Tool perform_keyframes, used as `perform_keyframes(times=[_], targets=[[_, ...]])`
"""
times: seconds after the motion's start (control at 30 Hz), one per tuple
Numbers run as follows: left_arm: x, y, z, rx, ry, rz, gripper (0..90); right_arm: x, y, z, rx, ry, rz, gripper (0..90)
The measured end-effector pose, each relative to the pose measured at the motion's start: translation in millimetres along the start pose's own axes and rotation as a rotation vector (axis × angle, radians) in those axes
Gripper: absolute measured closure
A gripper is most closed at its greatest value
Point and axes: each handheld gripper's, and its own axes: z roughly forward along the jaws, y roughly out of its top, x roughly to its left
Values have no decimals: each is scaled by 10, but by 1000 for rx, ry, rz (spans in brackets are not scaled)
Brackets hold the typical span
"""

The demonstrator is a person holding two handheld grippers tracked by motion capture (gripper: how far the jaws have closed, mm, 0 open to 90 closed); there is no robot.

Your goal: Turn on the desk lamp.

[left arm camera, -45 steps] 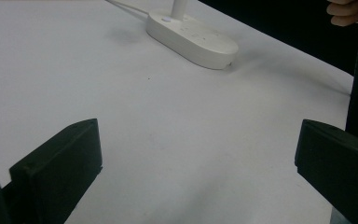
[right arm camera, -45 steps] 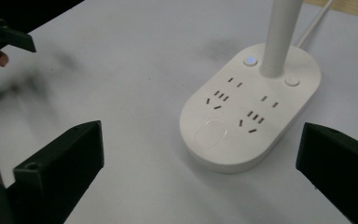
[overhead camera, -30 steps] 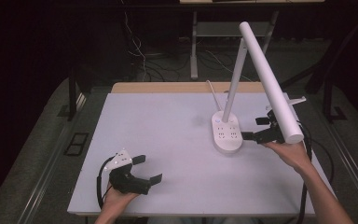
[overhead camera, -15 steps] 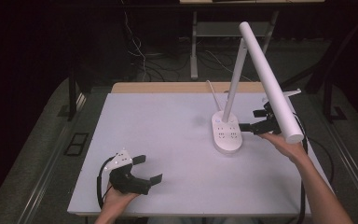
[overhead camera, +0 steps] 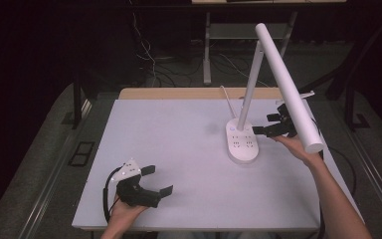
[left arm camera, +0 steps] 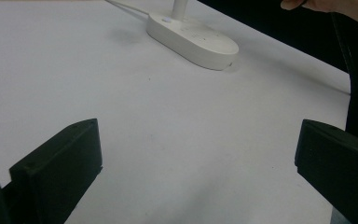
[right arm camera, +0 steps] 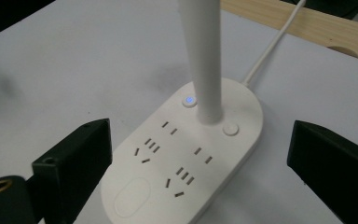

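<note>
While my left gripper (overhead camera: 155, 183) rests wide open on the table (overhead camera: 179, 149), my right gripper (overhead camera: 263, 124) hovers beside the lamp base (overhead camera: 242, 142). Its jaws have just been closing slightly, gaping wide with nothing between them.

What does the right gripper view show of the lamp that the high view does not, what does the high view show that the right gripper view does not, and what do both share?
Right gripper view: the lit blue button beside the lamp's stem, a plain white button on the stem's other side, and the socket slots shown clearly.

High view: the lamp's long tube head slanting over the right gripper, and the left gripper resting near the table's front edge, jaws open.

Both: the white oval base, the stem, its white cable and the right gripper's jaws standing open, holding nothing.
</note>
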Motion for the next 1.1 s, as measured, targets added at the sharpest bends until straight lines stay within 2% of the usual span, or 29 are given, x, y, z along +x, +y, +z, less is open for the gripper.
perform_keyframes(times=[0.03, 0.1, 0.2, 0.23, 0.3, 0.43, 0.47, 0.5, 0.53, 0.6, 0.9, 1.1], targets=[[-1, 0, 1, 2, 0, 2, 0, -19, 3, 10, 2, 0, 2, 154], [-3, 0, 4, 4, 1, 4, 0, -64, 4, 29, -7, -15, 1, 240], [-1, 0, 6, 5, 2, 4, 0, -98, 2, 52, -7, -20, 9, 293], [1, 0, 6, 4, 1, 3, 0, -122, -1, 81, -7, -17, 22, 352], [3, -1, 8, 5, 1, 3, 0, -133, -2, 99, -6, -18, 21, 369], [5, -1, 10, 3, 0, 0, 0, -181, -1, 181, 6, -17, 35, 475], [5, -1, 10, 4, 0, 0, 0, -181, -1, 181, 6, -17, 35, 475], [4, -2, 11, 3, -1, -1, 0, -204, -1, 210, 8, -16, 42, 547], [4, -1, 11, 3, 0, 0, 0, -204, -1, 210, 8, -16, 42, 547], [6, -1, 8, 5, 0, 1, 0, -257, -9, 246, 4, -2, 67, 624], [18, -2, 9, 11, -2, 2, 0, -384, -38, 350, 2, 33, 111, 775], [27, -3, 6, 9, 0, 0, 0, -429, -57, 443, 6, 31, 144, 855]])
